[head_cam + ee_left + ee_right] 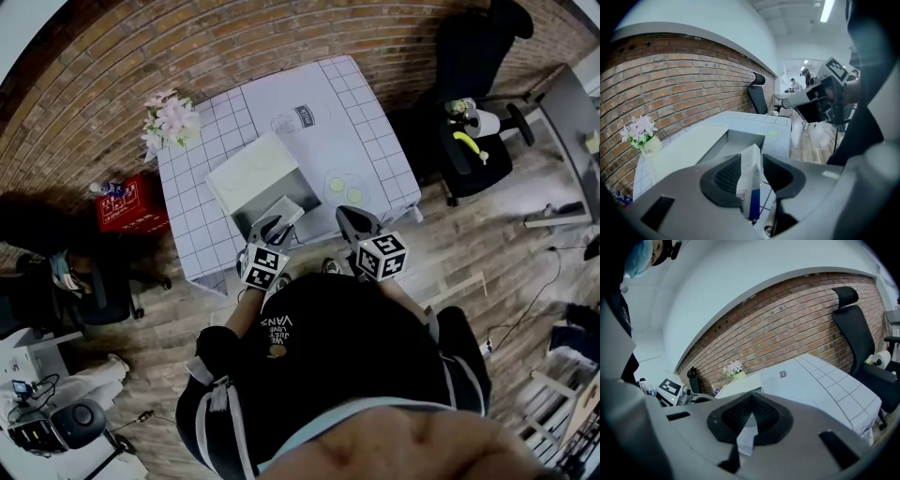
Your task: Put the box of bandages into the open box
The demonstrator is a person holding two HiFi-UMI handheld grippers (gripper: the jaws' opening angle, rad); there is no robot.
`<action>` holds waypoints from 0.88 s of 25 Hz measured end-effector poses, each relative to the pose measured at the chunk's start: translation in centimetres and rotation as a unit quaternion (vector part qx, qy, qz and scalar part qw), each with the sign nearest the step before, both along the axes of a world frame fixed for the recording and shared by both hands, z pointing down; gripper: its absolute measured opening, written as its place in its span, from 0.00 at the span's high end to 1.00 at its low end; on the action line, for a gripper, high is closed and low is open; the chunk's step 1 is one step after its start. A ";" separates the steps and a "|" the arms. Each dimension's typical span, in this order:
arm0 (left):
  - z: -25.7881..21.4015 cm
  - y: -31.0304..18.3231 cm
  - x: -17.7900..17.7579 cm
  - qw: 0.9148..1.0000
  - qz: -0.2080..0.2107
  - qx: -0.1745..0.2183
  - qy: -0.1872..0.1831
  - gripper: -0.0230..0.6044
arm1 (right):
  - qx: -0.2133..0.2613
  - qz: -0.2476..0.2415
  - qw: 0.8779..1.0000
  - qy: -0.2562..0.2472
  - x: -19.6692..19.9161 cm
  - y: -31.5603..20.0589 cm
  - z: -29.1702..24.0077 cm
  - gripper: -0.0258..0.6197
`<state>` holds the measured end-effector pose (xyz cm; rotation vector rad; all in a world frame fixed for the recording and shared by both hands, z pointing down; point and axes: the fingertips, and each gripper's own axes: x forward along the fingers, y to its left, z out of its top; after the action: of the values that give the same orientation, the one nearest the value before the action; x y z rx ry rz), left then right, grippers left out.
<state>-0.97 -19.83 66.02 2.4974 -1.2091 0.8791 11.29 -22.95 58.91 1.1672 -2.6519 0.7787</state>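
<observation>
A white and blue box of bandages (pixel 751 183) stands on edge between the jaws of my left gripper (pixel 751 158). It leans on the left pad, with a narrow gap to the right pad, so the jaws are open around it. Just ahead is the grey open box (pixel 746 135) on the gridded white table (pixel 754 118). In the head view the left gripper (pixel 266 232) is at the near wall of the open box (pixel 246 173). My right gripper (pixel 355 225) hovers over the table's near edge to the right. Its pads meet at the tips, shut and empty (pixel 752 395).
A pot of pink flowers (pixel 170 118) stands at the table's far left corner. Two green round marks (pixel 345 190) lie right of the open box. A red crate (pixel 130 202) sits on the floor at the left. Black office chairs (pixel 473 150) stand at the right.
</observation>
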 end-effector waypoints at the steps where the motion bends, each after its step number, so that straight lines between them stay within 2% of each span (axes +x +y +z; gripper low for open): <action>1: 0.2 0.1 -0.2 1.000 -0.002 -0.004 -0.005 0.75 | 0.000 -0.001 1.000 0.000 -0.1 0.0 0.0 0.97; 7: 1.4 -0.3 -1.2 0.999 0.001 -0.016 -0.043 0.75 | -0.004 0.003 1.000 0.003 0.1 0.2 0.2 0.97; 18: 1.9 -1.4 -2.0 0.999 0.011 -0.015 -0.037 0.75 | -0.006 0.021 1.000 0.010 0.3 0.4 0.4 0.97; 22: 2.0 -1.6 -2.2 0.997 0.035 -0.010 -0.062 0.75 | -0.007 0.029 0.999 0.013 0.0 0.6 0.3 0.97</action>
<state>-3.13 -21.44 68.03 2.5145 -1.1497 1.0736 11.26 -22.34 59.23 1.2468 -2.5988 0.7838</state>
